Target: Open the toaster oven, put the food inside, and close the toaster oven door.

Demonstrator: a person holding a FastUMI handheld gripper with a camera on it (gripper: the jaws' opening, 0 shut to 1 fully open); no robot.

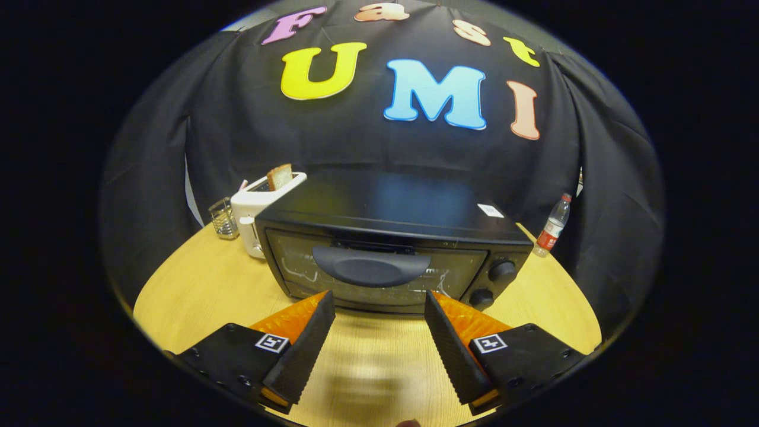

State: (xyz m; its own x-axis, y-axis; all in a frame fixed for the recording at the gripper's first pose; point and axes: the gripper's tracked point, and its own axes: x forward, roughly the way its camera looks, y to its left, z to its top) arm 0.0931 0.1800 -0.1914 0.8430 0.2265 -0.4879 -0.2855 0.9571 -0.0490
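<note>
A round wooden table [195,290] with a pale, light grain fills the lower part of the booth. Behind it hangs a black cloth wall [367,148], draped in soft folds and gathered at both sides. Light glares off the tabletop, and a bright gap shows through the cloth at the left.

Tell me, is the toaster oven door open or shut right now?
Shut. The door stands flush in the toaster oven, handle at its top edge. The gripper is open, just short of it.
</note>
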